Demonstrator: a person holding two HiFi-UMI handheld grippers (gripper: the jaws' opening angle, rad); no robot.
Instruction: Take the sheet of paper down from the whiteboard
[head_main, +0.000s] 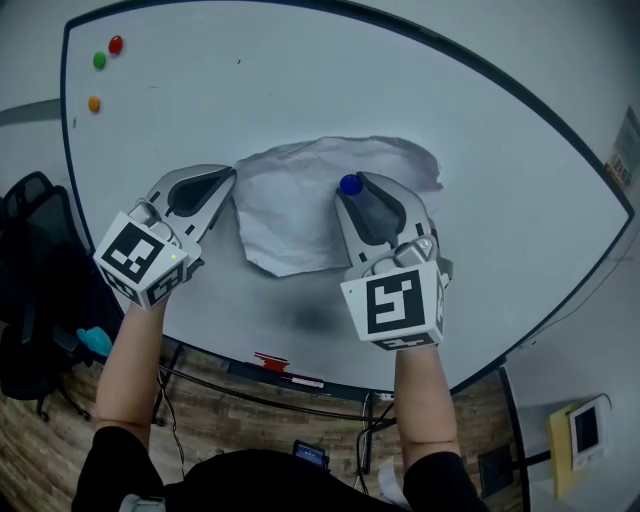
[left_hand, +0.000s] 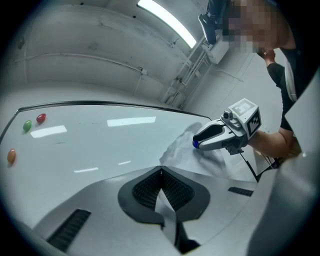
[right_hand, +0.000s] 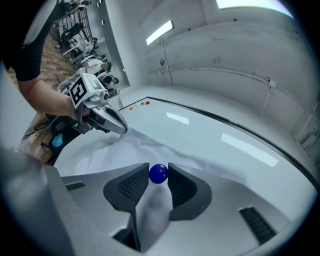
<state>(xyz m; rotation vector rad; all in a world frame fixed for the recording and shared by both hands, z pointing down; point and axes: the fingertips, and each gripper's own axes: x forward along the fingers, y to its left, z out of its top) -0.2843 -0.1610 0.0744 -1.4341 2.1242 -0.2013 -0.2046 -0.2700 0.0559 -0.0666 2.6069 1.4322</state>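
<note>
A crumpled white sheet of paper (head_main: 300, 215) lies against the whiteboard (head_main: 300, 90). My right gripper (head_main: 350, 188) is over the sheet's upper right part and is shut on a round blue magnet (head_main: 350, 184), which sits between the pads (right_hand: 158, 173). My left gripper (head_main: 230, 177) is at the sheet's upper left edge, jaws together, pinching the paper's edge (left_hand: 167, 157). In the right gripper view, the paper (right_hand: 115, 150) rises toward the left gripper's tip (right_hand: 122, 130).
Red (head_main: 116, 44), green (head_main: 99, 60) and orange (head_main: 94, 103) magnets sit at the board's upper left. A red marker (head_main: 270, 362) lies on the tray under the board. A black chair (head_main: 30, 300) stands at the left, on wooden floor.
</note>
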